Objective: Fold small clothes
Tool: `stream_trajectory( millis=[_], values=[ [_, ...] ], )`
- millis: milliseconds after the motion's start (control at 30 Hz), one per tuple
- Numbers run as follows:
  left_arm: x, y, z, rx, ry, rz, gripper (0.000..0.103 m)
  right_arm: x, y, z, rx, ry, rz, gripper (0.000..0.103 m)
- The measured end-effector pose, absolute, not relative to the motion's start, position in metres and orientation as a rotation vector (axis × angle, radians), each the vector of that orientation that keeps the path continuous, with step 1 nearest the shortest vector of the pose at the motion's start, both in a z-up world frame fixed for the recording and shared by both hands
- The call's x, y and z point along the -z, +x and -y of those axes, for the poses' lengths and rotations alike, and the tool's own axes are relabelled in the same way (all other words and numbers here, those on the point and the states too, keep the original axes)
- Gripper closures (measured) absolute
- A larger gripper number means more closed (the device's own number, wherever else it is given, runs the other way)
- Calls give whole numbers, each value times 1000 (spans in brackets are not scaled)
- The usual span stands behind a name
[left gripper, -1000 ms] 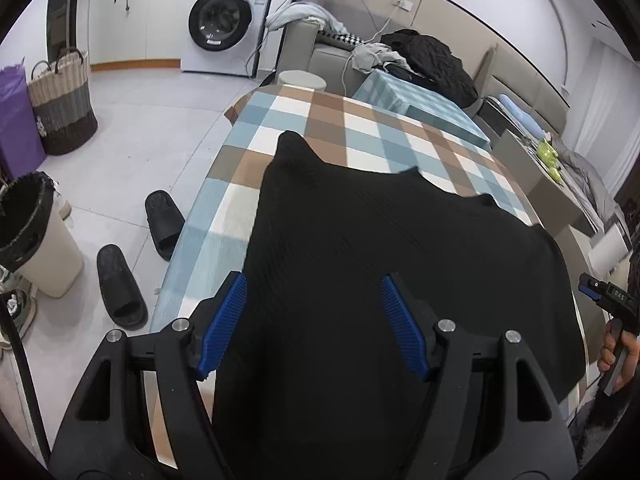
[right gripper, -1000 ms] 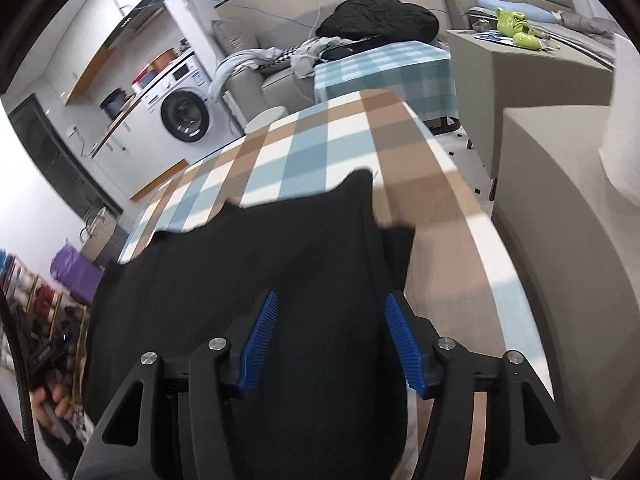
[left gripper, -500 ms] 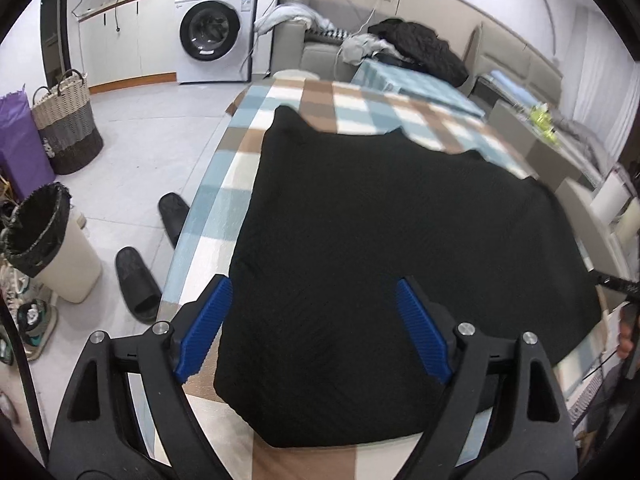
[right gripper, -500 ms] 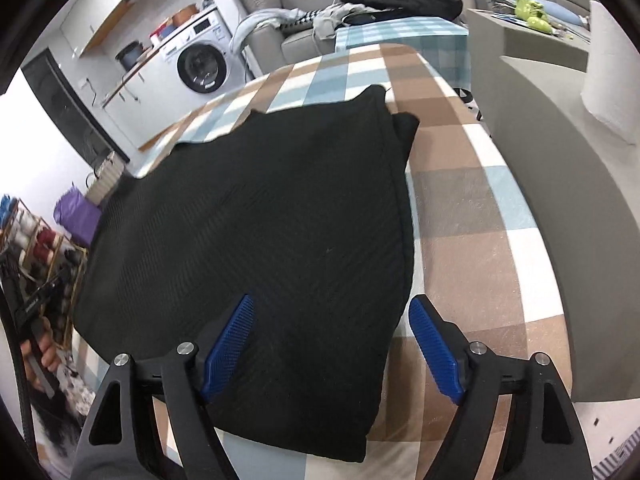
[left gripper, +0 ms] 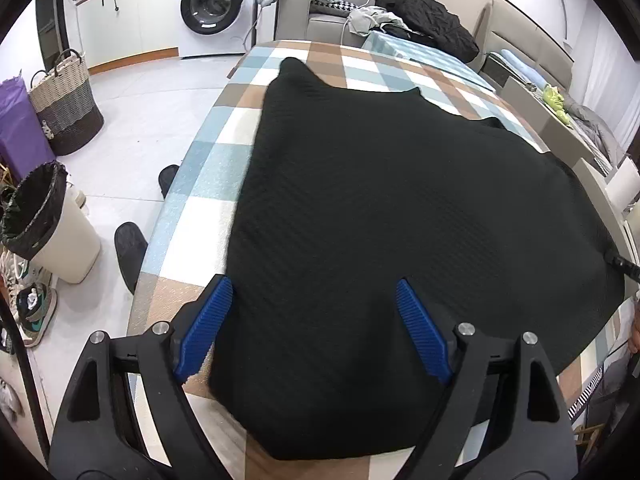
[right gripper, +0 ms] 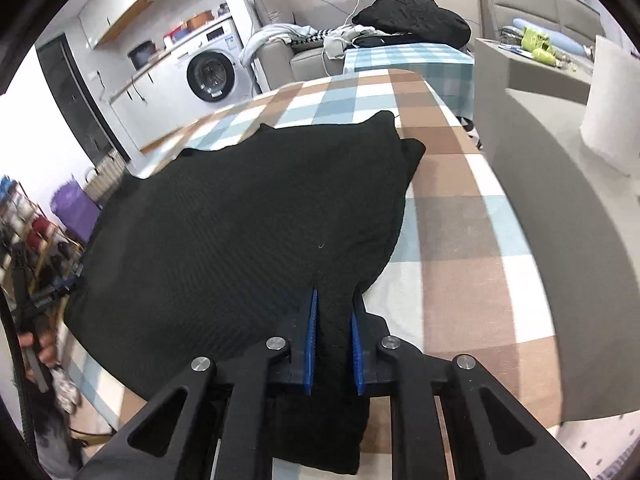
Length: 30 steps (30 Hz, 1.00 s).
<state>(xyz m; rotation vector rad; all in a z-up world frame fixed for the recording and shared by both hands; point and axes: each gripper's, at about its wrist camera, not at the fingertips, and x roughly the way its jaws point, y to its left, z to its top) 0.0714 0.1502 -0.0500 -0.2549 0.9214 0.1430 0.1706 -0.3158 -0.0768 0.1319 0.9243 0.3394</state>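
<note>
Right tongs pinch near hem of black garment, left tongs wide over the other near corner

One black garment (left gripper: 400, 220) lies spread flat on the checked tabletop (left gripper: 208, 168), near edge toward the person, far points aimed at the far end; flat like this so a fold can start from the near edge, I judge. Right tongs (right gripper: 334, 322) have just been closing and now sit clamped on a bunched ridge of cloth near the garment's right side, likely to lift that corner. Left tongs (left gripper: 312, 324) have their jaws well apart, straddling the left near edge, cloth between them but not pressed, probably lining up a matching pinch. Counts: 1 garment on tabletop, 2 tongs, 1 washer (left gripper: 212, 4), 1 basket (left gripper: 66, 104), 1 bin (left gripper: 48, 224), 2 slippers (left gripper: 130, 248) partly hidden by the tabletop edge
</note>
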Motion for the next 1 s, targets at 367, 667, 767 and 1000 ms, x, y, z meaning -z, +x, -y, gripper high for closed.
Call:
stream_trajectory(
  millis=[367, 667, 767, 1000],
  values=[
    [57, 75, -162, -155, -288, -934, 32, 92, 179, 328, -311, 219, -975, 77],
    [42, 68, -164, -105, -316, -862, 93, 74, 173, 328, -303, 219, -881, 96],
    [46, 68, -168, -128, -320, -880, 93, 80, 176, 326, -277, 176, -917, 96],
    [45, 47, -178, -169, -354, -898, 90, 72, 170, 334, -246, 239, -896, 77]
  ],
)
